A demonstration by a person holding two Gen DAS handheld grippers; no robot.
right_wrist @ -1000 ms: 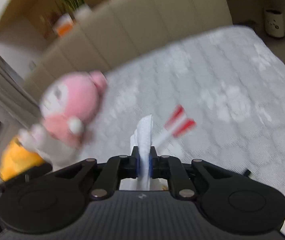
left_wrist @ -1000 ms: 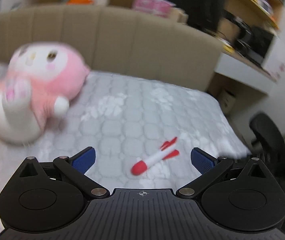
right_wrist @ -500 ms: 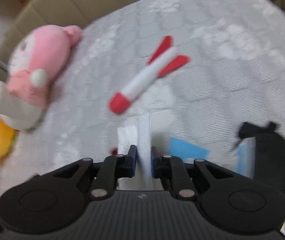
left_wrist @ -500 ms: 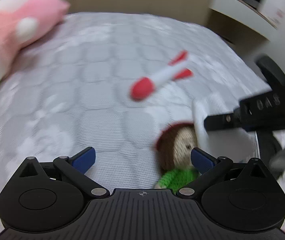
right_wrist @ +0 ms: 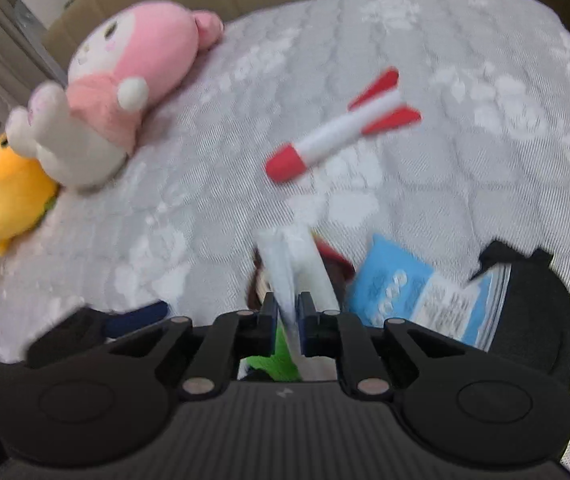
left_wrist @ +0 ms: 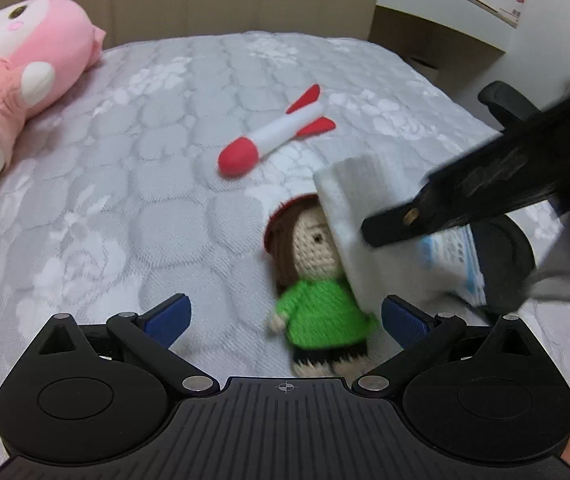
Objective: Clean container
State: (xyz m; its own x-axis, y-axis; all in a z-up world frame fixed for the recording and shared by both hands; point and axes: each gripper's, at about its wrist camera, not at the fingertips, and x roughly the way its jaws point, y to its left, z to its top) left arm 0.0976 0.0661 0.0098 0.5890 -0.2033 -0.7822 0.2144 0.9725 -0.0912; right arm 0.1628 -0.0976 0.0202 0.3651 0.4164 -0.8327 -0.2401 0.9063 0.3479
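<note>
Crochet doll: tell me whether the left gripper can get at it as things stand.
Probably yes. The left gripper is open with the crochet doll lying between its fingers on the mattress; only the right gripper's white wipe overlaps the doll's face.

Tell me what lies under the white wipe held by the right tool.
Under the white wipe lies a crocheted doll on the mattress; its brown hair, one eye and green sweater show. The rest of its face is covered.

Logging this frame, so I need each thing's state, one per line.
Left gripper: open, empty, over the doll.
Right gripper: shut on the wipe.
Wipe: held, hanging over the doll's face.
Doll: lying face up.
Rocket: lying on its side.
Pink plush: lying down.
</note>
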